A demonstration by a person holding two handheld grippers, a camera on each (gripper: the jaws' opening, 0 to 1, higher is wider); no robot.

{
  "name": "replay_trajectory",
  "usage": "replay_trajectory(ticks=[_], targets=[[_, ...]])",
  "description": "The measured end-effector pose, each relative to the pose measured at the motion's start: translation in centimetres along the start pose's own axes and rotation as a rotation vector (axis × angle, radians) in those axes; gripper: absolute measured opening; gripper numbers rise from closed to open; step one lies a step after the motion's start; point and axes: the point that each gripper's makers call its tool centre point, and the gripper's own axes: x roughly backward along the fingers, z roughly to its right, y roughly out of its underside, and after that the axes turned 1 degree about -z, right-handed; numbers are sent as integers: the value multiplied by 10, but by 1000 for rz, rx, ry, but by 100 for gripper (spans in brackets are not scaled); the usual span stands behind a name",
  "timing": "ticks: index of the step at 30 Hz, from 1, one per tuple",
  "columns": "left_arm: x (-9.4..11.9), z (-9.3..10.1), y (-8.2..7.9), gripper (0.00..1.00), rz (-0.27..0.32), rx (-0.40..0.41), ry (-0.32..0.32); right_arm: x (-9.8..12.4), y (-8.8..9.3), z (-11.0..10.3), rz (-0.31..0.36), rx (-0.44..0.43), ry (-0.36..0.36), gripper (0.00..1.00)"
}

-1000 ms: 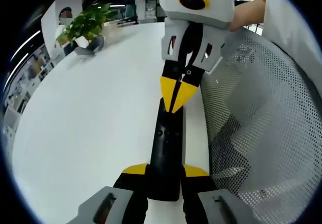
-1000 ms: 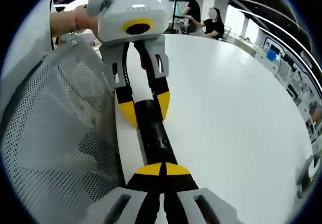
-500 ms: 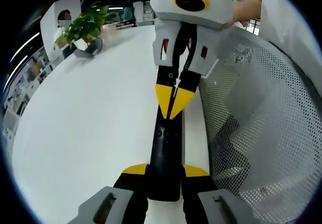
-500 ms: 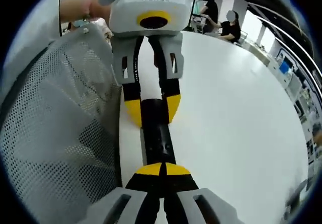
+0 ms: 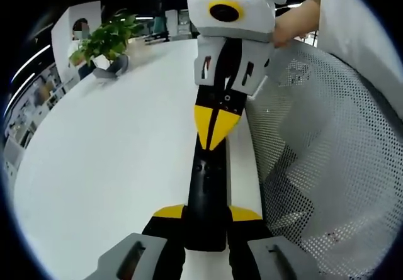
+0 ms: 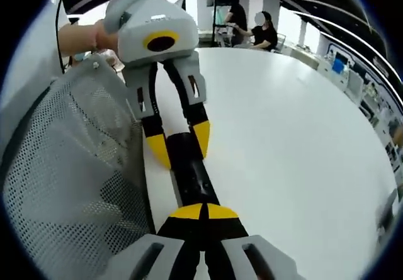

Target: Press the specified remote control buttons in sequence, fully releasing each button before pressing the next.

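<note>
A: Where is the remote control (image 5: pixel 208 195)?
B: On the white table (image 5: pixel 113 160), lengthwise between the tools. The left gripper (image 5: pixel 206 215) clamps its near end, yellow tips on either side.
A: And the right gripper (image 6: pixel 203 212)?
B: Its yellow tips are pressed together over the remote's opposite end, point down on the black face.
A: Which button?
B: Too small to read; the tips cover it. A white mesh chair back (image 6: pixel 75 185) sits beside both tools, hiding the table edge.

Bare white table (image 5: pixel 113 160) lay open left of the left gripper (image 5: pixel 206 216); a mesh chair back (image 5: pixel 327 167) crowded its right.
</note>
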Motion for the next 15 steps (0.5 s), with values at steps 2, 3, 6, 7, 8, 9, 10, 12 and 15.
replay_trajectory(ticks=[2, 3, 6, 7, 8, 9, 10, 12, 15], targets=[[0, 0, 0, 24, -1, 0, 4, -1, -2, 1, -11, 8, -3, 0], [0, 0, 0, 24, -4, -2, 6, 1, -3, 1, -10, -3, -13, 0], [0, 0, 0, 24, -8, 0, 5, 1, -5, 0, 4, -18, -25, 0], [0, 0, 0, 24, -7, 1, 4, -1, -4, 0, -1, -15, -25, 0], [0, 0, 0, 24, -7, 3, 3, -3, 1, 0, -34, 0, -27, 0], [0, 0, 0, 24, -6, 3, 3, -3, -3, 1, -14, 7, -27, 0], [0, 0, 0, 24, -5, 4, 3, -2, -3, 1, -23, 0, -32, 0], [0, 0, 0, 24, -6, 6, 3, -3, -2, 0, -28, 10, -35, 0], [0, 0, -1, 24, -17, 3, 4, -4, -3, 1, -55, 6, -43, 0]])
